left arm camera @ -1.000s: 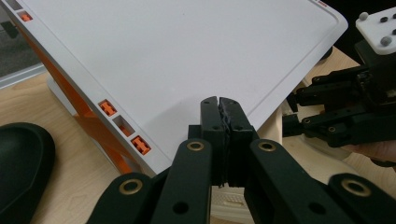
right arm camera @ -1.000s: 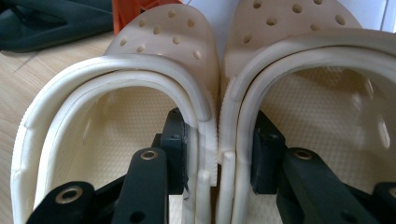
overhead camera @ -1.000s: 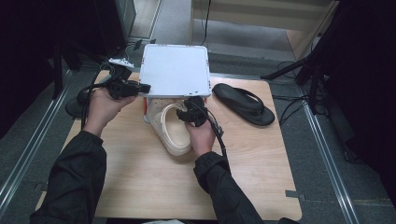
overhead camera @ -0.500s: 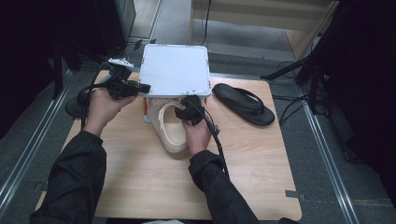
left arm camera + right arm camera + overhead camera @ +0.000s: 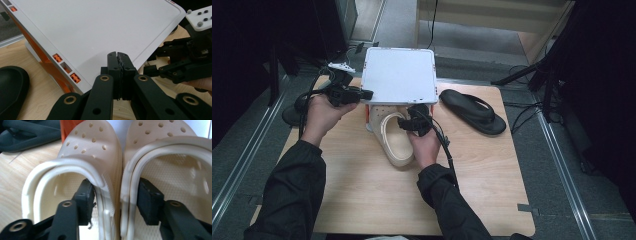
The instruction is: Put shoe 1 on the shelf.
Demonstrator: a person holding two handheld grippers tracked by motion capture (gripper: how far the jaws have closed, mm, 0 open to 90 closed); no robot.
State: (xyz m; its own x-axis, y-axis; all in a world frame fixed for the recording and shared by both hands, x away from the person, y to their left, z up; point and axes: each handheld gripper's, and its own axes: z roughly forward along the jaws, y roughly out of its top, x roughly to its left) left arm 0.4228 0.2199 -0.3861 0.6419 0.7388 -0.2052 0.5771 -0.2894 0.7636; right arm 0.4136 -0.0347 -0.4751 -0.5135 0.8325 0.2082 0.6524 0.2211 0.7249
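Observation:
A white box lid point(image 5: 399, 75) stands raised and tilted over an orange-walled box point(image 5: 45, 62). My left gripper point(image 5: 362, 94) is shut on the lid's left edge, and its jaws point(image 5: 119, 56) meet over the rim. A pair of cream perforated clogs point(image 5: 394, 142) lies side by side in front of the box, toes under the lid. My right gripper point(image 5: 414, 122) has one jaw inside each clog and pinches their two adjoining inner walls point(image 5: 120, 192) together.
A black flip-flop point(image 5: 472, 111) lies on the wooden table point(image 5: 492, 190) to the right of the box, seen also as a dark flip-flop point(image 5: 25, 135) beyond the clogs. Cables and dark stands surround the table's far edges.
The right hand and the clogs have edged slightly toward the box. The left gripper keeps the lid in the same raised position.

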